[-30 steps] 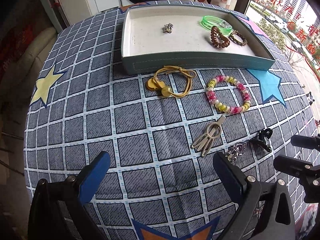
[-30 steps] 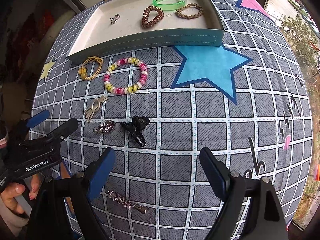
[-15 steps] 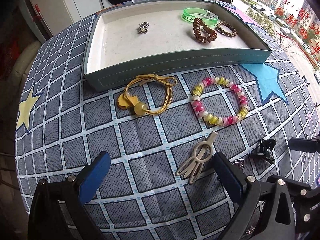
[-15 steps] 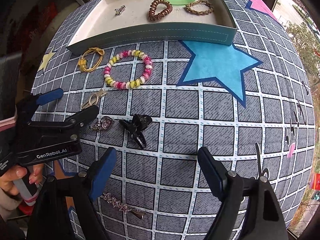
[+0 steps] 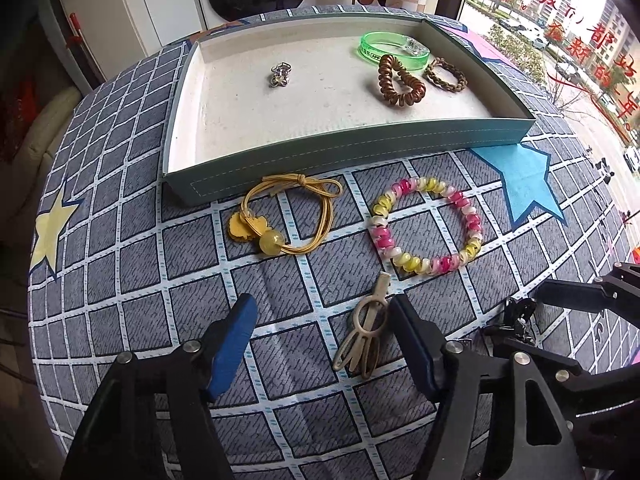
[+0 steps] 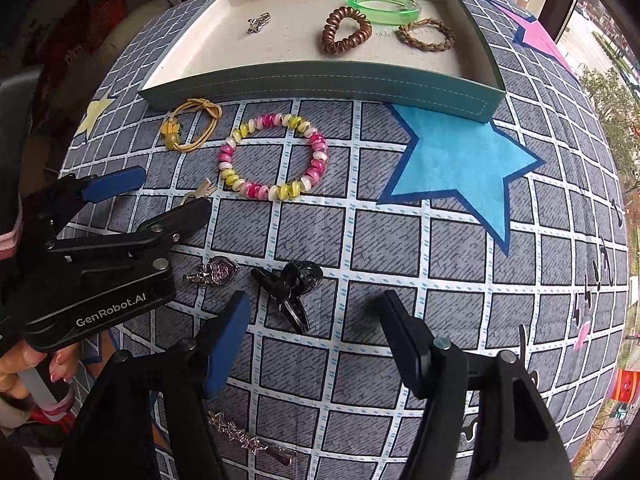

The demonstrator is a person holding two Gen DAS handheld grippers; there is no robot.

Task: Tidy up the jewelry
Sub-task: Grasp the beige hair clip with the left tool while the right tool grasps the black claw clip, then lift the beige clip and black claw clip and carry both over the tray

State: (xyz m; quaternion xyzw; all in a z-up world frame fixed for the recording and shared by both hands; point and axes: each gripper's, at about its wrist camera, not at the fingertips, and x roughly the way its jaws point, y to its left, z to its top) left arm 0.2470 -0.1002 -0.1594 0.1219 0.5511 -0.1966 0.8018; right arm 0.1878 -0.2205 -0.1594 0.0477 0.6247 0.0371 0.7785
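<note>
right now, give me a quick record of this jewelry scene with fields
in tray: green bangle, brown spiral hair tie, braided bracelet, small silver charm
on cloth: yellow hair tie, pink-yellow bead bracelet, beige hair clip, heart pendant, black claw clip, rhinestone star clip
left claw: open, low around beige hair clip
right claw: open, near black claw clip

Your 2 wrist cams sit low, near the cloth, facing the tray (image 5: 352, 148); both share the beaded bracelet (image 6: 273, 156).
</note>
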